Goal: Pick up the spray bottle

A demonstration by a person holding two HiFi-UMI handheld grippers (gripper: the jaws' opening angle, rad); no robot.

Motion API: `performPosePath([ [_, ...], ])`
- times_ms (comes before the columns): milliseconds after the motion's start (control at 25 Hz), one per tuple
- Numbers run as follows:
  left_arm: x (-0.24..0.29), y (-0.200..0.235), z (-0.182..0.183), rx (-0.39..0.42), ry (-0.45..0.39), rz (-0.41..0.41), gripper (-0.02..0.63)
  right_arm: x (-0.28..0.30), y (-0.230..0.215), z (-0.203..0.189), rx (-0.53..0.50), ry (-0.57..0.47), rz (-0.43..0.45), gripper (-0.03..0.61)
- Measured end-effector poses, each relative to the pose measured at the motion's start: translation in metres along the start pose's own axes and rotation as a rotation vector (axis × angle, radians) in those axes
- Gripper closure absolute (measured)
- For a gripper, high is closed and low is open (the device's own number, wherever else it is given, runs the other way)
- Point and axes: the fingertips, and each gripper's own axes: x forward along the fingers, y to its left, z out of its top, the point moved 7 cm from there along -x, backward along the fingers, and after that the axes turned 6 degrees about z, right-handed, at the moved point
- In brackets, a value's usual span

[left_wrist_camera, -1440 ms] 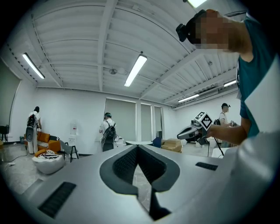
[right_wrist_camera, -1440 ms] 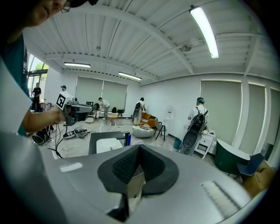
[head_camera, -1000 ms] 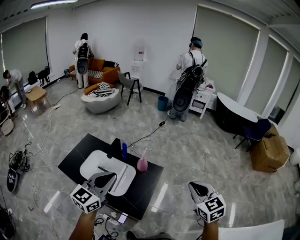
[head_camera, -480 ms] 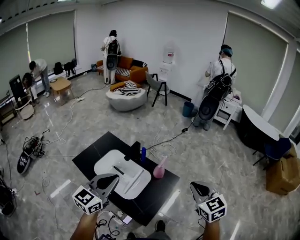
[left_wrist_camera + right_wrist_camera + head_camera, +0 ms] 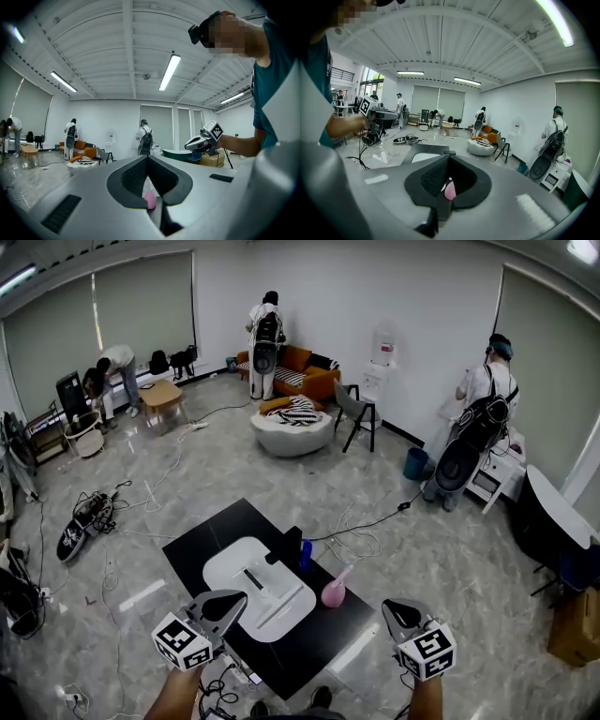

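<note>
The left gripper [image 5: 236,597] and right gripper [image 5: 395,608] hold their fingers closed on nothing, nearer than the pink spray bottle [image 5: 335,590] on the table [image 5: 202,545].

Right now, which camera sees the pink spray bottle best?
The head view: the whole pink spray bottle stands in plain sight on the black table. Both gripper views catch only a small pink sliver of it, low in the middle.

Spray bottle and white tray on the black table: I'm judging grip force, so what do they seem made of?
Spray bottle: likely plastic, pink and smooth-looking, with a paler moulded nozzle. White tray: smooth, rounded corners, even white surface; probably moulded plastic, though ceramic cannot be ruled out from here.
</note>
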Motion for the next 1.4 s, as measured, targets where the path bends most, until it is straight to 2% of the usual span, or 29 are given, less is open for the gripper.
performPosePath([
  [280, 0.04, -0.002, -0.017, -0.023, 0.02, 0.024, 0.609, 0.022, -0.041, -0.012, -0.001, 0.014, 0.048, 0.568],
  [560, 0.095, -0.011, -0.036, -0.036, 0.049, 0.006, 0.609, 0.029, -0.079, -0.04, 0.016, 0.04, 0.061, 0.568],
  [1280, 0.242, -0.028, -0.118, -0.098, 0.151, -0.088, 0.607, 0.023, -0.16, -0.13, 0.129, 0.109, 0.013, 0.568],
  [1400, 0.26, -0.03, -0.132, -0.107, 0.169, -0.102, 0.592, 0.023, -0.167, -0.143, 0.15, 0.12, 0.004, 0.568],
])
